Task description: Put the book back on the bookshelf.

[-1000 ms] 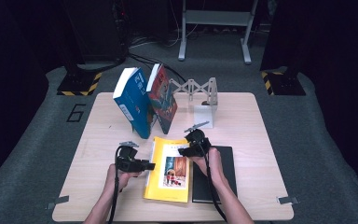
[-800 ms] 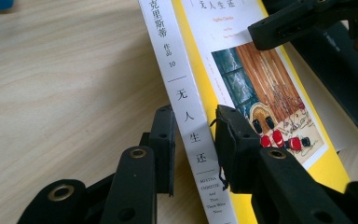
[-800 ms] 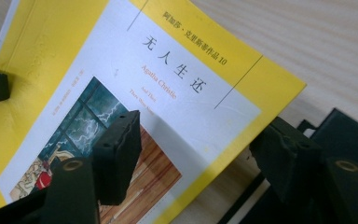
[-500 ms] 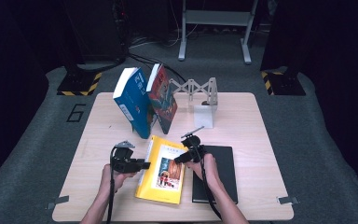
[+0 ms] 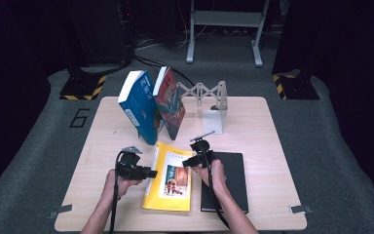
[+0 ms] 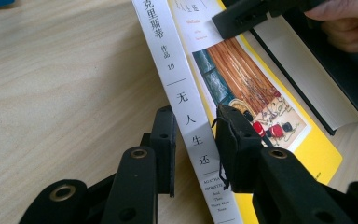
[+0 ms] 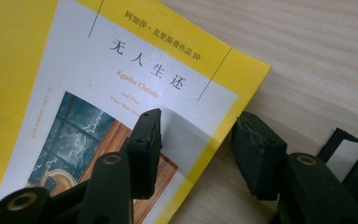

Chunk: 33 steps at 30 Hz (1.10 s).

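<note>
A yellow paperback [image 5: 170,178] lies at the near middle of the wooden table [image 5: 102,146], with its white spine [image 6: 179,88] turned left. My left gripper [image 5: 152,172] [image 6: 196,140] comes in from the left and is shut on that spine. My right gripper [image 5: 187,162] [image 7: 198,144] straddles the far right edge of the cover [image 7: 144,70]. One jaw hovers over the cover and the other beyond the edge, over bare table. Its jaws have just been closing, but the pads do not press the book.
A black book [image 5: 229,180] lies flat just right of the paperback. A blue book [image 5: 139,105] and a red book [image 5: 170,102] lean together at the back, beside a white stand with a scissor-lattice arm [image 5: 212,100].
The right gripper has come down and left over the paperback's right edge. The paperback's near end has swung slightly left. The left gripper has kept its grip and place.
</note>
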Available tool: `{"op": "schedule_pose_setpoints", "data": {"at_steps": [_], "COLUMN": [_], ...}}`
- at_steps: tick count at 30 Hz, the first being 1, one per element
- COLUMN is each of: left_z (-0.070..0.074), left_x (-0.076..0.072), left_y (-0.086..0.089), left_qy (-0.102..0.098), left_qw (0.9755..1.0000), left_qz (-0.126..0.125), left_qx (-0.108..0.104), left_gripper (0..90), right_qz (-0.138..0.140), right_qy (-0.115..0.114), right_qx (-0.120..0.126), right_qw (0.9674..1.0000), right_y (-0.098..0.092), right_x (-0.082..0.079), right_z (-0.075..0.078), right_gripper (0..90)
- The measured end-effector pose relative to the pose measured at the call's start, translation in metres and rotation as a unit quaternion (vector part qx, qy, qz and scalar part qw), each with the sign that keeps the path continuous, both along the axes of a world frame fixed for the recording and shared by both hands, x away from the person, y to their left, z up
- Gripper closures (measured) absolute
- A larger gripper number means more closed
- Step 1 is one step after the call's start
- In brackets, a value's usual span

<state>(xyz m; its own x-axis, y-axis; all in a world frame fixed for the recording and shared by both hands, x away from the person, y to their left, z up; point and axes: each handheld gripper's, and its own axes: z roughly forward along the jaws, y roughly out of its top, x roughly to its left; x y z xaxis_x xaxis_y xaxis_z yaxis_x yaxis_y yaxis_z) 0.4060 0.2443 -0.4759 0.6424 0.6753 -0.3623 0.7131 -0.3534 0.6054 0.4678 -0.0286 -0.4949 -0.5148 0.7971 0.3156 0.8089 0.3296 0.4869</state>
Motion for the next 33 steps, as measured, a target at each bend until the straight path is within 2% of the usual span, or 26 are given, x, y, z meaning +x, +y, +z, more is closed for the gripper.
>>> {"op": "schedule_pose_setpoints", "data": {"at_steps": [3,5,8,9,10,12,13,14,17,18,20,22,23,25,28,29,31,33], "left_z": [0.000,0.000,0.000,0.000,0.001,0.002,0.003,0.005,0.010,0.012,0.015,0.018,0.020,0.022,0.025,0.027,0.028,0.030], "left_x": [0.001,0.000,-0.001,-0.001,0.000,-0.003,-0.003,-0.004,-0.003,-0.003,-0.002,-0.002,0.000,0.001,0.004,0.004,0.005,0.005], "left_y": [0.001,0.002,0.002,0.001,0.002,0.000,-0.001,-0.001,-0.002,-0.003,-0.004,-0.004,-0.004,-0.005,-0.005,-0.005,-0.004,-0.004], "left_qy": [0.003,0.006,-0.006,-0.010,-0.009,-0.026,-0.038,-0.043,-0.062,-0.073,-0.083,-0.085,-0.085,-0.082,-0.074,-0.067,-0.061,-0.070], "left_qw": [0.9999,0.9999,0.9999,0.9998,0.9998,0.9995,0.9992,0.9990,0.9980,0.9973,0.9965,0.9962,0.9962,0.9964,0.9967,0.9970,0.9972,0.9964], "left_qz": [-0.010,-0.010,-0.008,-0.004,-0.011,0.000,-0.003,-0.004,-0.004,-0.005,-0.008,-0.008,-0.017,-0.021,-0.031,-0.040,-0.043,-0.046], "left_qx": [-0.003,-0.011,-0.013,-0.016,-0.013,-0.016,-0.011,-0.013,-0.013,-0.008,-0.011,-0.012,-0.010,-0.009,-0.005,-0.003,-0.006,-0.005], "left_gripper": [68.9,69.0,69.2,69.3,69.4,69.6,69.6,69.7,70.2,70.3,70.4,70.4,70.4,70.3,69.9,69.9,69.7,69.7], "right_qz": [-0.006,-0.007,-0.011,-0.009,-0.009,-0.010,-0.012,-0.009,-0.009,-0.011,-0.010,-0.008,-0.008,-0.005,-0.004,-0.010,-0.001,-0.003], "right_qy": [0.001,-0.012,-0.030,-0.034,-0.043,-0.046,-0.052,-0.058,-0.081,-0.095,-0.112,-0.127,-0.132,-0.154,-0.158,-0.151,-0.155,-0.162], "right_qx": [0.008,0.013,0.026,0.027,0.020,0.018,0.017,0.020,0.014,0.010,0.005,0.001,-0.003,-0.008,-0.015,-0.011,-0.010,-0.012], "right_qw": [1.0000,0.9998,0.9992,0.9990,0.9989,0.9987,0.9984,0.9981,0.9966,0.9954,0.9936,0.9918,0.9912,0.9880,0.9873,0.9884,0.9878,0.9868], "right_y": [-0.001,-0.003,-0.004,-0.004,-0.003,-0.002,-0.002,-0.004,-0.004,-0.004,-0.003,-0.003,-0.003,-0.001,0.003,0.003,0.002,0.003], "right_x": [0.002,0.004,0.003,0.002,0.002,0.002,0.002,0.001,-0.001,-0.002,-0.002,-0.003,-0.003,-0.004,-0.004,-0.005,-0.003,-0.004], "right_z": [0.000,0.000,0.005,0.007,0.009,0.011,0.012,0.014,0.023,0.027,0.033,0.039,0.042,0.049,0.054,0.053,0.052,0.052], "right_gripper": [59.6,69.3,83.5,84.2,84.3,85.8,86.3,86.8,87.7,88.2,88.9,89.7,89.9,90.0,90.0,90.0,90.0,90.0]}}
